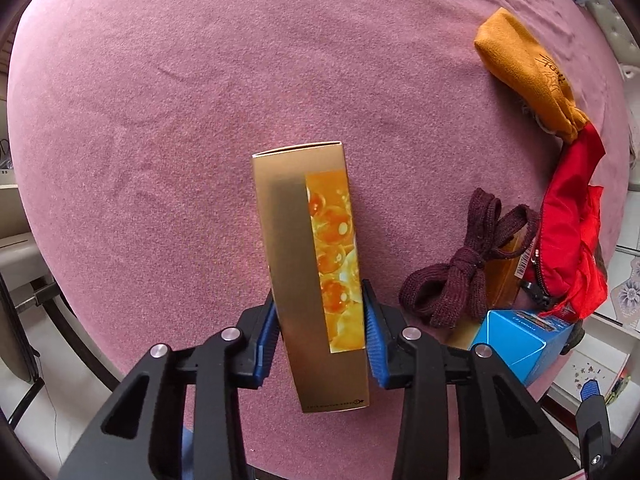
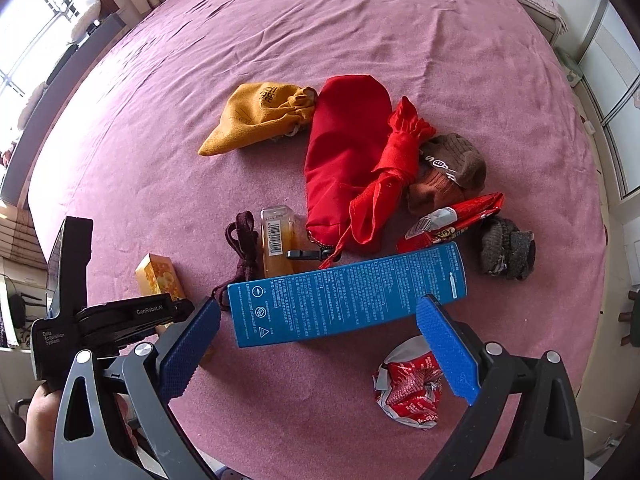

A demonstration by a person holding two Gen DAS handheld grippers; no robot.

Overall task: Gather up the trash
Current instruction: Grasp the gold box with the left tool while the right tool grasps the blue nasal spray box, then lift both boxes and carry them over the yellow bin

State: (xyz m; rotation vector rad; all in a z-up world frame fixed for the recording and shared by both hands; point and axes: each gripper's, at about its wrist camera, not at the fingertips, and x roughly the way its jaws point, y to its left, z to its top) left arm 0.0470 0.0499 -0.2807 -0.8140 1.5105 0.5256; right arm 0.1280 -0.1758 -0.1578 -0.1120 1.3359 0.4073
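Open bedspread leftward — clutter crowding the right

I see the long box lying nearest the bed foot edge, pouches behind it, crumpled wrapper before it.

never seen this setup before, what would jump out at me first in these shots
First, the gold box standing upright on the pink bedspread, with the left claw clamped on its sides. Next, the long blue box lying flat between the wide-open pads of the right claw. Behind it sits a bright heap: a red pouch beside a mustard drawstring bag, with a crumpled red wrapper near the right claw.
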